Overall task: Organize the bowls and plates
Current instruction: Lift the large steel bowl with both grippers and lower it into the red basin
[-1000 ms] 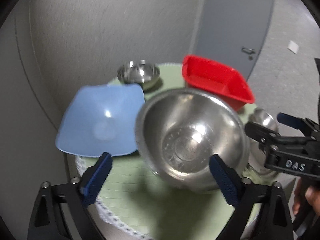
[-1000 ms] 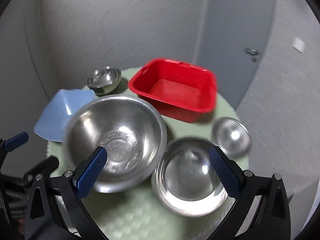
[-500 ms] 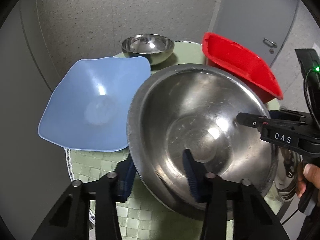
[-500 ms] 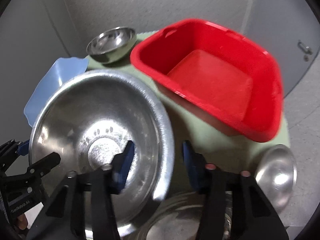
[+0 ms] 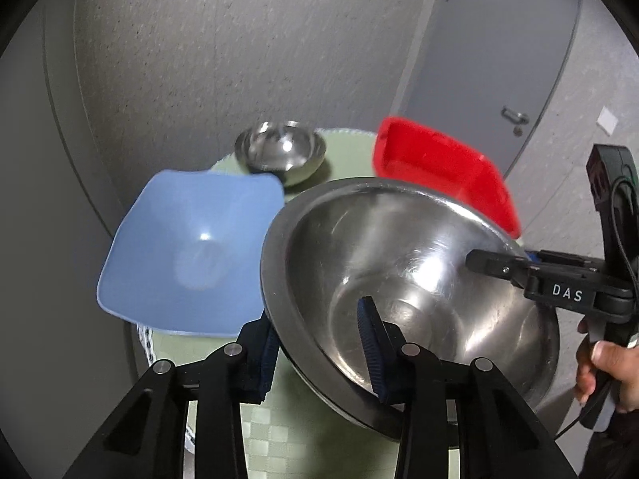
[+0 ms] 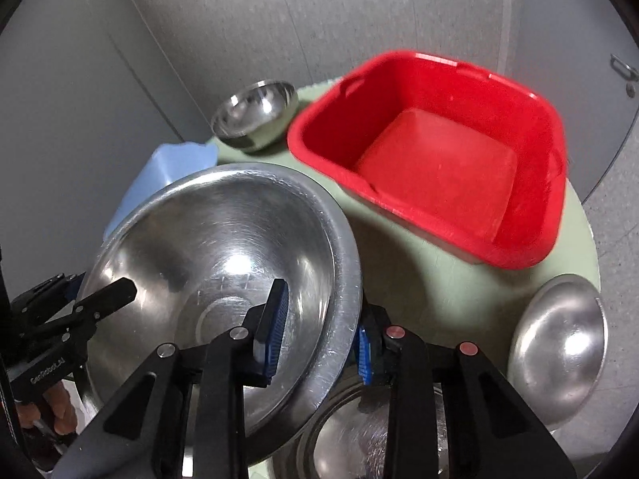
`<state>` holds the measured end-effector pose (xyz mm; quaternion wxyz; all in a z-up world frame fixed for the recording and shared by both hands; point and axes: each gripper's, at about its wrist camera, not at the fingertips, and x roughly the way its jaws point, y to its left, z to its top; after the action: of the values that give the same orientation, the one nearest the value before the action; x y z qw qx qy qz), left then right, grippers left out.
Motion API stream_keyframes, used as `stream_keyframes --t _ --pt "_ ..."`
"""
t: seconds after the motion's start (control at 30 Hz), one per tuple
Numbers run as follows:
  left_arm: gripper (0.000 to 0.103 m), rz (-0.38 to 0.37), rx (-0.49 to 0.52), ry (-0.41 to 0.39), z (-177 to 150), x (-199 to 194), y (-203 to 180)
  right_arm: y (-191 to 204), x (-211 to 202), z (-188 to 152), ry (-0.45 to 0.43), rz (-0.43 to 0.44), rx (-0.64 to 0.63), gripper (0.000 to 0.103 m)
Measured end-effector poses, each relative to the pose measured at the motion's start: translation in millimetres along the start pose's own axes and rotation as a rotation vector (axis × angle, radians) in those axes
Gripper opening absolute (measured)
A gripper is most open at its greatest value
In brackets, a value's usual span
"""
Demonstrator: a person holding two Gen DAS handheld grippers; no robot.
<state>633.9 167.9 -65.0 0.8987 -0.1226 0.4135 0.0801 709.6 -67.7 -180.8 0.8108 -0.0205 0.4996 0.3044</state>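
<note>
A large steel bowl [image 5: 399,263] is lifted off the green table and tilted. My left gripper [image 5: 319,355] is shut on its near-left rim, one finger inside, one outside. My right gripper [image 6: 319,339] is shut on the bowl's [image 6: 215,263] opposite rim; it also shows in the left wrist view [image 5: 519,269]. A red tub [image 6: 439,167] stands empty at the back right. A blue plastic bowl [image 5: 191,247] sits left of the steel bowl. A small steel bowl [image 5: 279,151] sits at the back.
Another steel bowl [image 6: 359,439] lies under my right gripper. A steel bowl [image 6: 559,343] rests upside down at the table's right edge. The round table [image 6: 419,279] stands close to a grey wall and a door.
Both grippers closed on the large steel bowl's rim from opposite sides, then raised and tilted it off the table.
</note>
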Motion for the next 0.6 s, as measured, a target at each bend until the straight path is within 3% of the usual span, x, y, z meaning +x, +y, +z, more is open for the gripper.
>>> stream_keyframes --t 0.2,0.33,0.6 --pt "0.034 -0.054 0.034 -0.052 30.4 -6.5 -20.7 -11.5 -32.0 22.8 -0.083 0.005 -0.002 0.030" --pt "0.034 -0.080 0.090 -0.079 60.1 7.9 -45.1 -41.8 -50.3 44.7 -0.136 -0.008 0.030 0.030" --pt "0.033 -0.135 0.152 0.003 110.4 106.3 -72.7 -117.9 -33.0 88.6 -0.162 -0.061 0.130 0.030"
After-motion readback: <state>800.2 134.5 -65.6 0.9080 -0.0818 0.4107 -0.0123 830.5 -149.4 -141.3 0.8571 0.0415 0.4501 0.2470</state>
